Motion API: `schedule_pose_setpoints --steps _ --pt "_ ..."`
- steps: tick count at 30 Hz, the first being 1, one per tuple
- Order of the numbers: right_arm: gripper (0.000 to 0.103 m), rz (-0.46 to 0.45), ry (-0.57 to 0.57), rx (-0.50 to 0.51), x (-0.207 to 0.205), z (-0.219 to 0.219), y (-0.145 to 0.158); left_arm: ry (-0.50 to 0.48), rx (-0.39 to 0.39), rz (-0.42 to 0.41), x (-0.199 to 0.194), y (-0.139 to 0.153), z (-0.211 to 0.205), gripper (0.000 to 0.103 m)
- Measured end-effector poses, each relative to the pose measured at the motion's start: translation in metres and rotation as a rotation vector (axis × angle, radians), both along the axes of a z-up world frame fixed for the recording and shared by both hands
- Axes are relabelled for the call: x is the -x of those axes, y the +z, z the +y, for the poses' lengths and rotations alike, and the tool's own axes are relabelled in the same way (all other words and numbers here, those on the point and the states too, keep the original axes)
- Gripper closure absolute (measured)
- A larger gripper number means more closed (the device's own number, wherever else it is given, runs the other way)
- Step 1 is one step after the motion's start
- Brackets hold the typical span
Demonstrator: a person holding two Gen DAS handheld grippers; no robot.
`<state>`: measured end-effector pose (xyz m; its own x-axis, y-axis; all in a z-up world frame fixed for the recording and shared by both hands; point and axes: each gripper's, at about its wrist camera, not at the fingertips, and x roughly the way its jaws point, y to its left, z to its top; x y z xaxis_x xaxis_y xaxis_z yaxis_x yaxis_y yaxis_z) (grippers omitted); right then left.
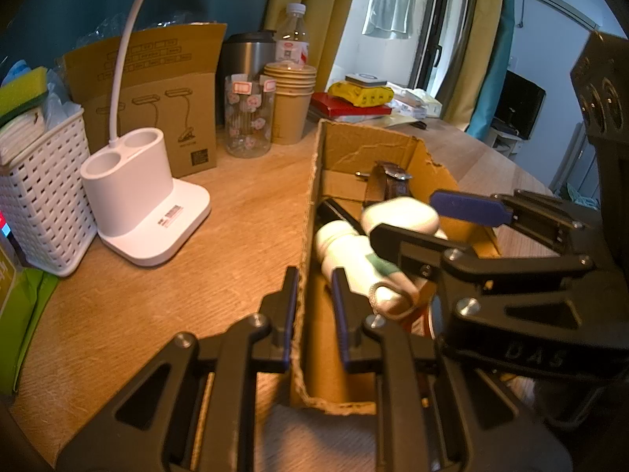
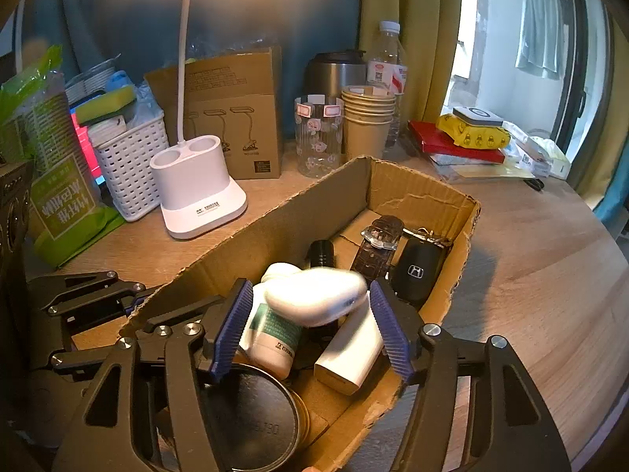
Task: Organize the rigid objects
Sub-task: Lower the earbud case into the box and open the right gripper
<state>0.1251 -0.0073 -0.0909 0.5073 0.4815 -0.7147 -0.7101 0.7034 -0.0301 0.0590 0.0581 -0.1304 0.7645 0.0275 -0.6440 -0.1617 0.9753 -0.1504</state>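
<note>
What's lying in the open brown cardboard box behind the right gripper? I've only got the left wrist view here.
Observer: A black car key fob lies at the far right of the brown cardboard box, beside the brown leather-strap watch.
Operator: Anything at the near end?
Observer: A round metal tin with a dark lid, partly hidden by a finger of the right gripper.
Operator: Is that gripper clamped on the white oval plastic case?
Observer: It seems not. The case sits between its pads, but there is a gap on each side and the jaws stand open.
</note>
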Motion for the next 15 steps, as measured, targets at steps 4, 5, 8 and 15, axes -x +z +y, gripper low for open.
schedule_pose_setpoints --steps 4,5,8,15 --pt "0.038 0.001 -0.002 0.002 0.000 0.000 -0.001 0.000 0.000 0.000 0.000 0.000 0.000 0.085" --pt "0.038 0.001 -0.003 0.001 0.000 0.000 0.000 0.000 0.000 0.000 0.000 0.000 0.000 0.085" --pt "0.038 -0.005 -0.006 -0.004 0.000 -0.002 0.002 0.000 0.000 0.000 0.000 0.000 0.000 0.085" --pt "0.038 -0.028 -0.018 -0.015 0.004 -0.008 0.014 0.000 0.000 0.000 0.000 0.000 0.000 0.085"
